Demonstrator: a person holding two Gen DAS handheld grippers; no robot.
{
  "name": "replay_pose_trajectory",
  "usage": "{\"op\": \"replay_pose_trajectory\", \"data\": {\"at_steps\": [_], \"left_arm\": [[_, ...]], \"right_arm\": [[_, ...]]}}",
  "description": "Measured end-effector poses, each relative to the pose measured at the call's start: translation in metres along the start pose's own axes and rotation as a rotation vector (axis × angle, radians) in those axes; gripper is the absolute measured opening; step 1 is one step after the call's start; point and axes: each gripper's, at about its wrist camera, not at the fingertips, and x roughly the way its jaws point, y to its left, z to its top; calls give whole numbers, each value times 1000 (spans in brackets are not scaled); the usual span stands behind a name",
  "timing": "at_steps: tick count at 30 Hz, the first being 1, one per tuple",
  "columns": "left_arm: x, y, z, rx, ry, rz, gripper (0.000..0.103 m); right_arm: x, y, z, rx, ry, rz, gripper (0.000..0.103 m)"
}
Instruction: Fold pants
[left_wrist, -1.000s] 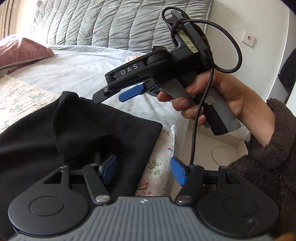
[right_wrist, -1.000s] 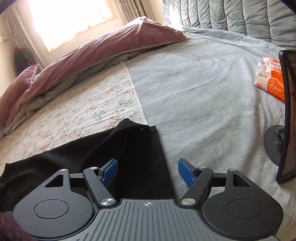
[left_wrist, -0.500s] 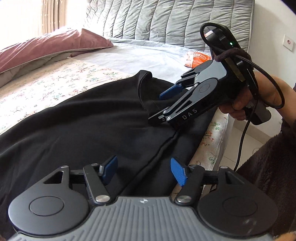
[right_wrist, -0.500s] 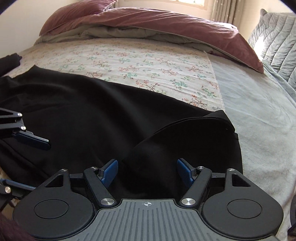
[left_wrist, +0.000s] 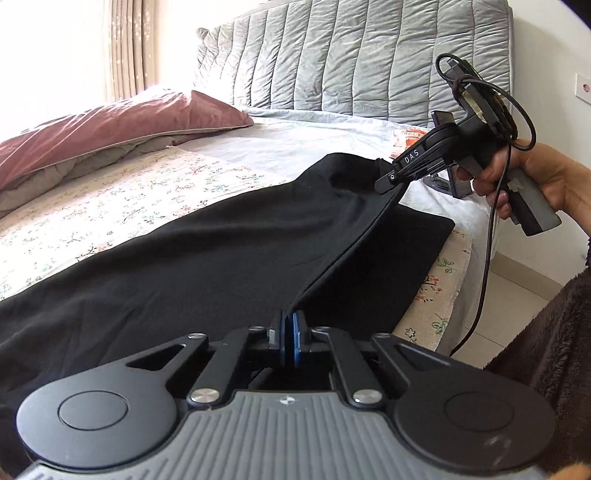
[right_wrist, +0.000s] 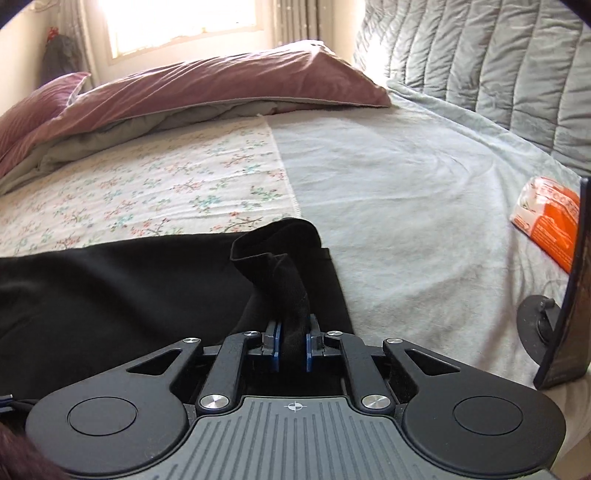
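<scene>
Pants: black pants (left_wrist: 184, 266) spread along the bed's (left_wrist: 332, 125) near edge.
Left gripper (left_wrist: 287, 334): just closed, pinching a taut fabric edge.
Right gripper (right_wrist: 291, 341): just closed, clamping a bunched hem, lifted.

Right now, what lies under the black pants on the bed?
Under the black pants a floral sheet shows along their far edge, and a grey blanket beside the waistband end. What lies directly beneath the fabric is covered.
</scene>
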Motion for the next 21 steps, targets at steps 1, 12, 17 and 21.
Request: {"op": "replay_pose_trajectory", "data": {"at_steps": [1,12,17,21], "left_arm": [[0,-1,1,13,4,-8,13],[0,-12,-11,109,124,-118,15],[-14,-6,-5,78,68,-151,69],[-26,12,5,18,13,-87,80]], "right_arm": [[-1,-6,0,31,15,10,9],[-15,-2,-27,-64,184,-116,25],[-36,-9,-24,-69,79,-221,68],[-36,-9,-11,-44,35,-132,68]]}}
